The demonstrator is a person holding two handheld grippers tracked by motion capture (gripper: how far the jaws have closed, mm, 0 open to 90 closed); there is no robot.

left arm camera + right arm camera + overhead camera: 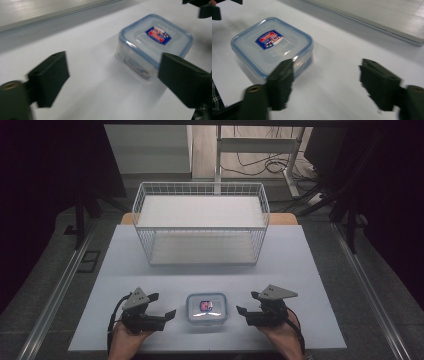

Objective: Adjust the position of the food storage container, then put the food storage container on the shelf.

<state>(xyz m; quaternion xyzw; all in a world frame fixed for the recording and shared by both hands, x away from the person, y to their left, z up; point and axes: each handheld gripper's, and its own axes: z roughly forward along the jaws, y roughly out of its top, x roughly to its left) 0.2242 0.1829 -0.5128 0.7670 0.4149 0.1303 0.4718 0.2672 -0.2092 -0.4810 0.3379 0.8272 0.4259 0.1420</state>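
Note:
A small clear plastic container (206,308) with a blue-rimmed lid and a red and blue label sits on the white table (300,270) near its front edge. My left gripper (164,304) is just left of it and my right gripper (247,303) just right of it, both pointing inward. The two grippers are open and apart from the box. In the left gripper view the container (155,40) lies ahead, partly behind the right jaw of my left gripper (115,67). In the right gripper view the container (272,45) lies ahead to the left of my right gripper (327,68), with bare table between the jaws.
A white wire basket (200,185) stands at the back middle of the table. Metal rails run along the floor on both sides. A chair frame and cables lie beyond the table's far edge.

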